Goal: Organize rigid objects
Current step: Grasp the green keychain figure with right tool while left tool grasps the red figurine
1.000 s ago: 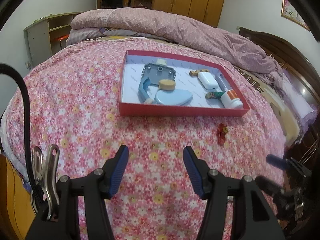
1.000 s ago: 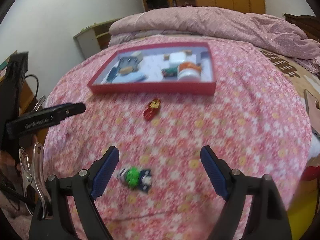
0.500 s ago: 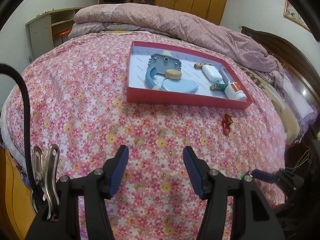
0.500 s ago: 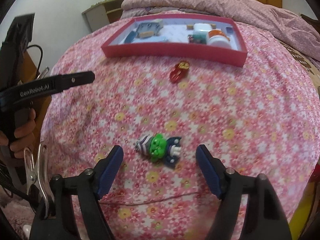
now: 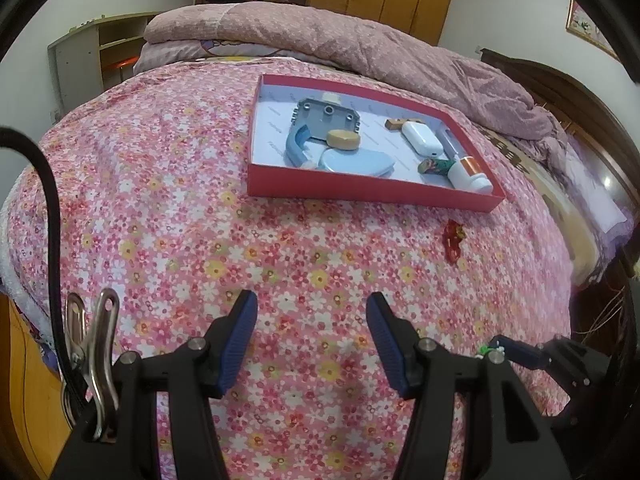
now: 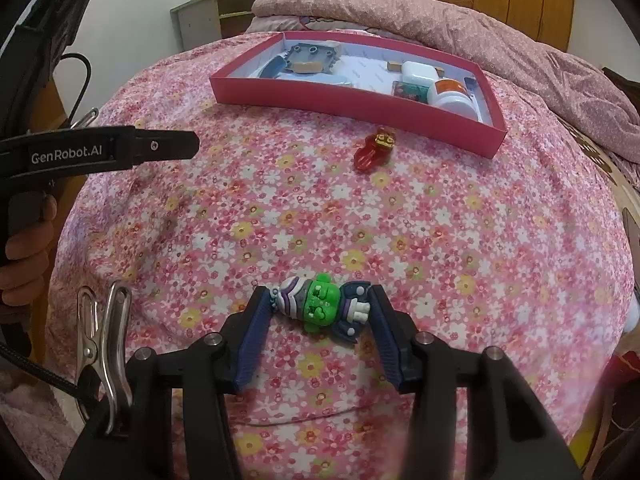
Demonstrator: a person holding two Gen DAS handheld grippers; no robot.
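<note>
Two tools are in my view, both angled down over the flowered bedspread (image 6: 440, 220). My right tool (image 6: 320, 312) has just been closing its jaws, and the green-headed toy figure (image 6: 320, 306) lies crosswise between its blue pads (image 6: 256, 336). Those pads look to be touching the figure's two ends, the striped end at the left pad and the dark blue feet at the right pad, so I read this as a pinch on the figure, which rests on the bed.

Ahead of that tool and slightly right, well apart from it, a small red toy car (image 6: 374, 150) lies on the bedspread just short of the red tray (image 6: 352, 106). Further ahead, the tray holds a grey plate, blue curved pieces, a white case and a white bottle with an orange band.

My left tool (image 5: 312, 344) hangs with its jaws partly spread and only bedspread between them. From it, the tray (image 5: 360, 194) lies ahead, and the right tool's fingertip (image 5: 516, 350) pokes in at its lower right beside a sliver of green.
</note>
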